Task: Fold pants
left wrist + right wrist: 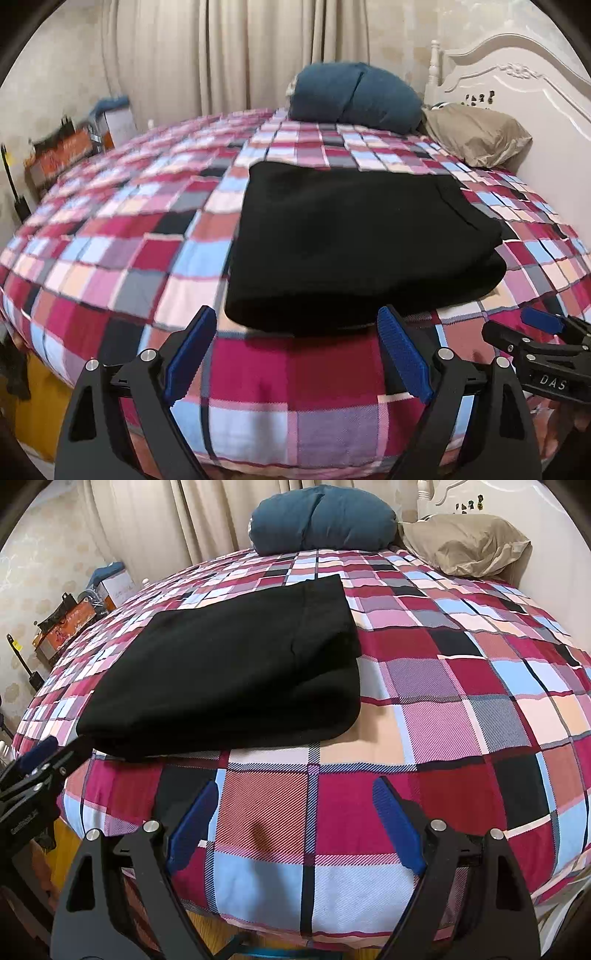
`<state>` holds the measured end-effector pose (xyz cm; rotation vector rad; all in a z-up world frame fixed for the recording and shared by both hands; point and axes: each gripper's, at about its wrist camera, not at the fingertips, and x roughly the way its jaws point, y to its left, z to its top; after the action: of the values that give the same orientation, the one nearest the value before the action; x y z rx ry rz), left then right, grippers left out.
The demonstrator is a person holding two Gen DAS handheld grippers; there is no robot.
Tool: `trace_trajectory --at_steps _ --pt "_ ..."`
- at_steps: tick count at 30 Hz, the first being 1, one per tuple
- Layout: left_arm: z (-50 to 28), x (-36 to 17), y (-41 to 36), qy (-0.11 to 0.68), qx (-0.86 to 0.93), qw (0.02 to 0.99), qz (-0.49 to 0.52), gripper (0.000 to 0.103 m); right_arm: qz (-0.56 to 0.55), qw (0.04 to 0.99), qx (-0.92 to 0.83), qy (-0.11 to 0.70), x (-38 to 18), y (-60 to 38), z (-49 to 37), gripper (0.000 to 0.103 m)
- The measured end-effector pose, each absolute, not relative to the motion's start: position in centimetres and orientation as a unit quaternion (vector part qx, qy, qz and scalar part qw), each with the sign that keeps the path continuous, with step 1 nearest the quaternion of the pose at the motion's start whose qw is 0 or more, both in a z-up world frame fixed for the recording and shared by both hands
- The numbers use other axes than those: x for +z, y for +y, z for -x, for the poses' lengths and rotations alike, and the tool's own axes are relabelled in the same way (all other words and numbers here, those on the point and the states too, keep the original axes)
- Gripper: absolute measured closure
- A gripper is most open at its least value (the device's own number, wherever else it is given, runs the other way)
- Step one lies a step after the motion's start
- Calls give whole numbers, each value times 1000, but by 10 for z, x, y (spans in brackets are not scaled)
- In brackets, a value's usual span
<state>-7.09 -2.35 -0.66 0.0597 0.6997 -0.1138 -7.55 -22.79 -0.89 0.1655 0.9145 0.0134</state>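
Note:
Black pants (354, 243) lie folded into a flat rectangle on the checked bedspread (122, 254); the right wrist view shows the pants (236, 672) left of centre. My left gripper (297, 321) is open, its blue pads just short of the bundle's near edge, with only bedspread between them. My right gripper (295, 797) is open too, over bare bedspread (461, 709) to the right of the pants and a little in front of them. Each gripper appears at the side of the other's view: the right one (543, 332), the left one (40, 760).
A blue pillow (354, 96) and a beige pillow (476, 133) sit at the head of the bed by the white headboard (517, 81). Boxes (74, 144) stand along the far left side, curtains (240, 48) behind. The bed's near edge drops to a wooden floor (70, 845).

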Motion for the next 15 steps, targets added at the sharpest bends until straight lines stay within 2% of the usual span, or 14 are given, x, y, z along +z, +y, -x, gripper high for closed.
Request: trace_trajectory --at_steps 5,13,15 --pt "73 -2 -24 318 9 946 -59 15 -79 892 10 445 -12 -227 74 18" --pt "51 9 -17 301 -40 950 -72 15 -90 889 16 449 -11 -236 68 18" --pt "28 15 -3 313 -45 947 -48 15 -94 893 20 441 1 -244 64 18"
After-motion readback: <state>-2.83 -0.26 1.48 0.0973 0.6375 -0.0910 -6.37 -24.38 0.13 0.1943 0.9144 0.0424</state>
